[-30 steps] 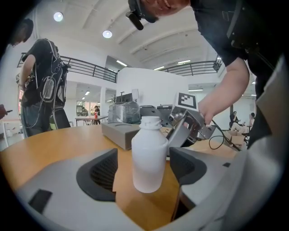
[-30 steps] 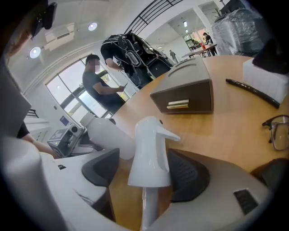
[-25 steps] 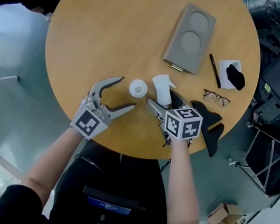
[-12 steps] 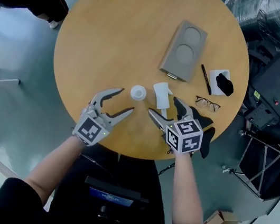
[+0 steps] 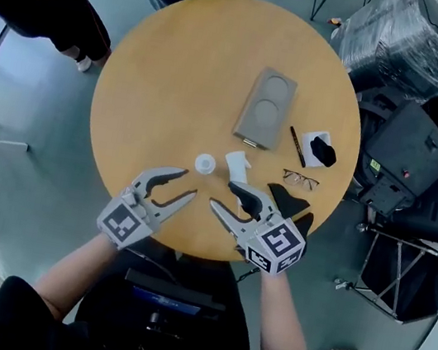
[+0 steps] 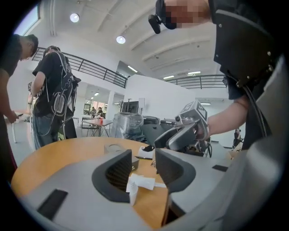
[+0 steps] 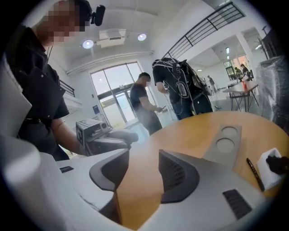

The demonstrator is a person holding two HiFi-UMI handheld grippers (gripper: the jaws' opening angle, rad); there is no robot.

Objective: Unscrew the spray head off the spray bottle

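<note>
One spray bottle (image 5: 204, 162) stands upright near your edge of the surface (image 5: 169, 77), its head off. One spray head (image 5: 237, 165) lies on its side just beside it, long axis running toward you. You hold your left gripper (image 5: 186, 184) and right gripper (image 5: 222, 195) above the near edge, angled toward each other. Both pairs of jaws have just been closing and are partly apart, with nothing between them.

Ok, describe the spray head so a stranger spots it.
On the round wooden table, look at the near edge. Of two white pieces there, the spray head is the longer one lying down, right of the round upright bottle.
</note>
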